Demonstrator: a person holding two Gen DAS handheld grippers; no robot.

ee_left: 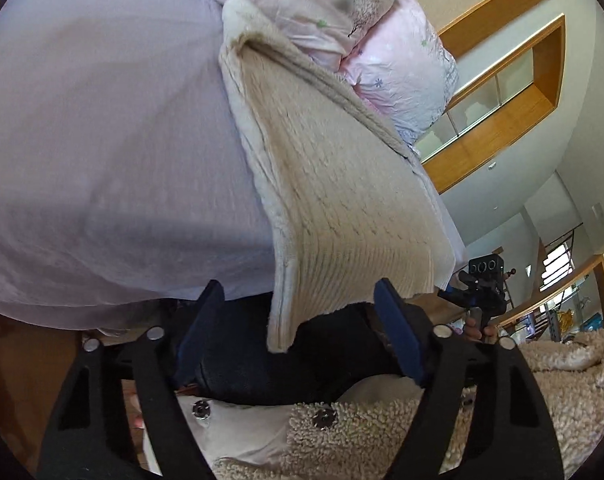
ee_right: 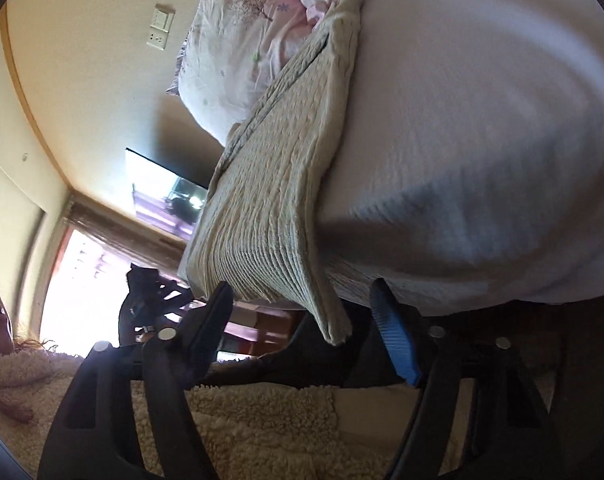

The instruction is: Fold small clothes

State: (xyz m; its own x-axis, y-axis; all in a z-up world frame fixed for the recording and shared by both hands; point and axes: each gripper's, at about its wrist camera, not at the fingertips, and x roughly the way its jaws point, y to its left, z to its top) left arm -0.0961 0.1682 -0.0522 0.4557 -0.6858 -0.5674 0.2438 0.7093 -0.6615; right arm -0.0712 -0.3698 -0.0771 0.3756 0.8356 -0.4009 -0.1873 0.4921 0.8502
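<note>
both wrist views sit close, facing the same knit garment (ee_left: pixel 333 184) from opposite sides.

Daylight floods in from a blown-out window (ee_right: pixel 86 276) at the lower left of the right wrist view, leaving the cream wall (ee_right: pixel 90 92) warm and the near foreground dim. The bed sheet (ee_right: pixel 481 128) is smeared with motion blur there, with a dark shadow under the knitted garment (ee_right: pixel 270 200). Both fisheye views bend straight lines strongly and darken to black at the corners.
</note>
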